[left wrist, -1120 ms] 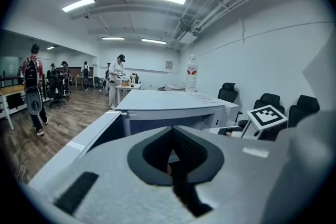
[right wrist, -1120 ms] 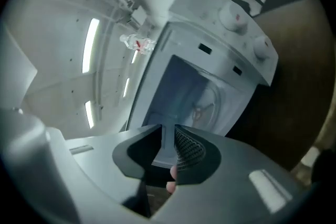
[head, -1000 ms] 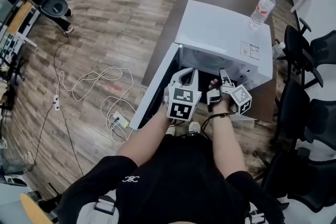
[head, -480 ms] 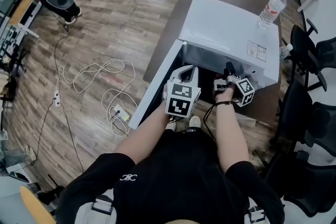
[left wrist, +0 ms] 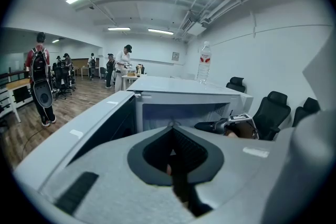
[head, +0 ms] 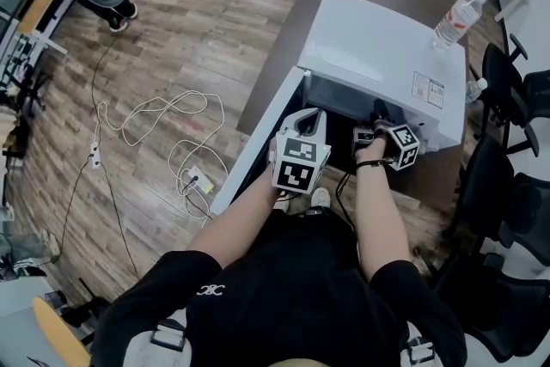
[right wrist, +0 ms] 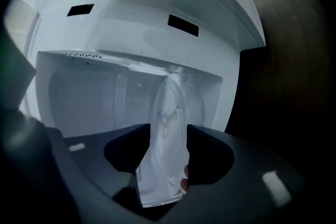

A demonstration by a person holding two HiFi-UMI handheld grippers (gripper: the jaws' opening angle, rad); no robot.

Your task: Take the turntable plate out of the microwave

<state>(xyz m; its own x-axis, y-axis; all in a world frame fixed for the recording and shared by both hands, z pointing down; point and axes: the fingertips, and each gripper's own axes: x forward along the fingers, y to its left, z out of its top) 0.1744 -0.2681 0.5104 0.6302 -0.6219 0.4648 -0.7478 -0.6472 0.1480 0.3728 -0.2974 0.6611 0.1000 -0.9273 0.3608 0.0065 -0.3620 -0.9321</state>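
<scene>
Two jaws of the right gripper (head: 378, 109) have just spread wide around what seems the turntable plate (right wrist: 167, 113) in the microwave (head: 378, 39), not yet clamping; left gripper (head: 309, 118) closed, empty

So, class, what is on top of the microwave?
A water bottle stands at a far corner of the microwave, and a printed label lies near its front edge. Only the spot beneath the bottle is hidden.

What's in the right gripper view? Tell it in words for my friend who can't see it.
A clear glass turntable plate stands between the jaws of the right gripper, which have just been opening and do not look clamped on it. Behind it is the dim white inside of the open microwave.
</scene>
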